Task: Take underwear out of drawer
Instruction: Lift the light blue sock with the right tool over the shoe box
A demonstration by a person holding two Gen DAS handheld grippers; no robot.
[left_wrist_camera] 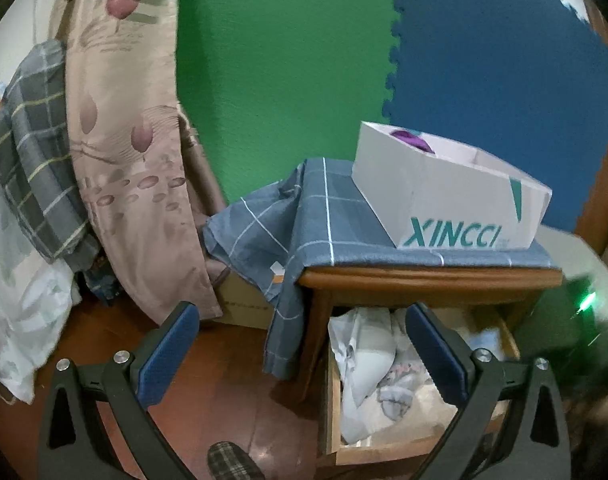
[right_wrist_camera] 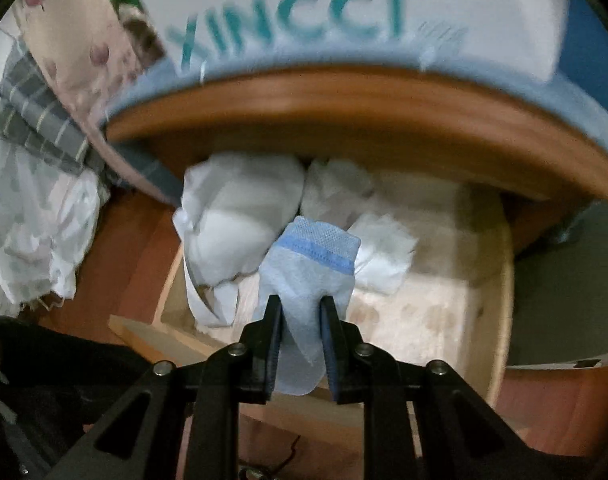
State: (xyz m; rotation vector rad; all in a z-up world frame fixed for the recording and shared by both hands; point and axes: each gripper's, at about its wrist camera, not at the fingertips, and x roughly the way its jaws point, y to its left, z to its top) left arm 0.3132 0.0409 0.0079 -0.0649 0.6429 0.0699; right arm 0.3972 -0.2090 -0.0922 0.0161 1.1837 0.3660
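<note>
The wooden drawer [left_wrist_camera: 332, 392] of the nightstand stands pulled out and holds several pale crumpled garments [left_wrist_camera: 368, 364]. My left gripper [left_wrist_camera: 300, 316] is open and empty, held above the floor and the drawer's left side. In the right wrist view my right gripper [right_wrist_camera: 302, 304] is shut on a light blue piece of underwear with a darker blue band [right_wrist_camera: 312, 256], held just above the open drawer [right_wrist_camera: 500, 280]. White garments [right_wrist_camera: 240, 216] lie in the drawer behind it.
A white XINCCI box [left_wrist_camera: 456, 196] sits on a grey checked cloth [left_wrist_camera: 324, 216] on the nightstand top [left_wrist_camera: 424, 278]. Bedding and a floral quilt [left_wrist_camera: 132, 140] hang at the left. Green and blue foam mats [left_wrist_camera: 288, 60] cover the wall. A slipper [left_wrist_camera: 232, 460] is on the floor.
</note>
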